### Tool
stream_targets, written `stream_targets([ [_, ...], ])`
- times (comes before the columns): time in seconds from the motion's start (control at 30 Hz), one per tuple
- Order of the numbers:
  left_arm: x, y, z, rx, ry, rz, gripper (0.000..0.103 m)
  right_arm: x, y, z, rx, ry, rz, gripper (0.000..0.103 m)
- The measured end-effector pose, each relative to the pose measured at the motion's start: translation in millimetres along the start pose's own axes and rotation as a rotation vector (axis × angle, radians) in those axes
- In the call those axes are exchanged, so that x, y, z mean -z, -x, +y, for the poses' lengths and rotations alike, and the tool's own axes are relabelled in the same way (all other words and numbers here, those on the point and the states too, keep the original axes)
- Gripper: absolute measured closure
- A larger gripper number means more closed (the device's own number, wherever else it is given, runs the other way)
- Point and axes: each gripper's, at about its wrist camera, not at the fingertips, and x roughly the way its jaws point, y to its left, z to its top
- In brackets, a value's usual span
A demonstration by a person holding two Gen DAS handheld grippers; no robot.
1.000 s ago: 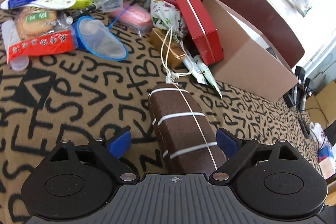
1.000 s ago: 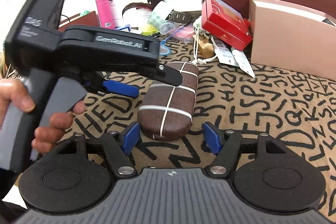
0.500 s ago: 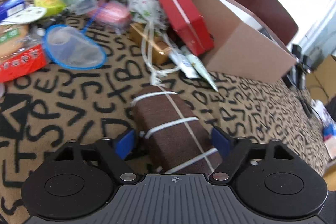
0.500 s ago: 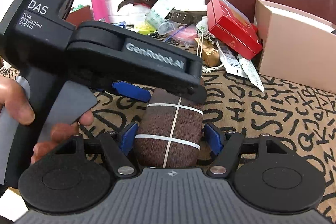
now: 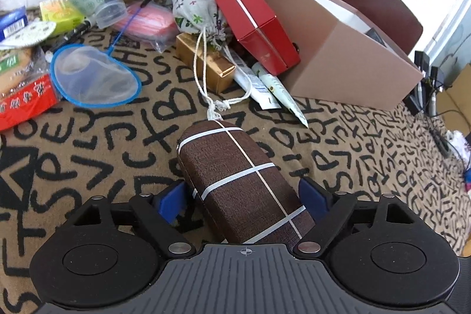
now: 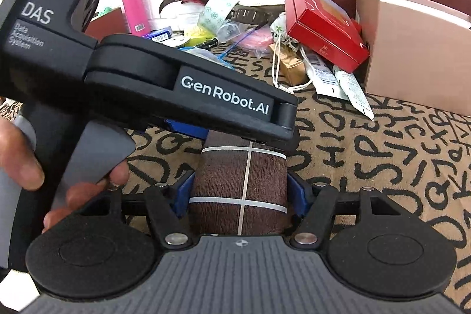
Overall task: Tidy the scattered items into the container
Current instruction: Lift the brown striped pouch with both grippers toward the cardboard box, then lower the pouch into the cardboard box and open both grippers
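Both tools have closed in on the brown fabric-covered case with white crossed bands [image 5: 241, 181], which lies on the letter-patterned surface [image 5: 88, 152] near the pink cardboard box [image 5: 347, 55]. Right tool [image 6: 240, 192] now grips the case's end, blue pads [image 6: 294, 190] touching its sides. Left tool [image 5: 244, 196] straddles the other end, wider, a gap at each pad. Lift looks imminent; the clutter remains unsorted.
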Motion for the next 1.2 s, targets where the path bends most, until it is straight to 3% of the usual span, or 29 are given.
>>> stream_targets([
  [0.17, 0.7, 8.4, -8.0, 0.001, 0.037, 0.015, 0.022, 2.3, 8.0, -5.9, -0.015, -0.024, -0.015, 0.035],
  [0.33, -9.9, 21.2, -40.1, 0.034, -0.004, -0.041, 0.022, 3.9, 34.0, -15.9, 0.008, -0.032, -0.073, 0.036],
  [0.67, -93.8, 30.9, -132.0, 0.124, -0.151, -0.208, 0.022, -49.3, 93.2, -69.7, 0.133, 0.004, -0.288, 0.036],
  [0.87, -160.4, -5.4, -165.7, 0.183, -0.156, -0.212, 0.022, -98.7, 96.9, -123.3, 0.212, 0.006, -0.355, 0.036],
  [1.07, -207.8, -58.3, -171.7, 0.222, -0.114, -0.182, 0.022, -143.2, 69.1, -178.0, 0.241, 0.016, -0.302, 0.036],
  [1.2, -238.2, -98.4, -169.6, 0.236, -0.069, -0.118, 0.022, -165.7, 43.1, -207.2, 0.250, 0.008, -0.260, 0.036],
])
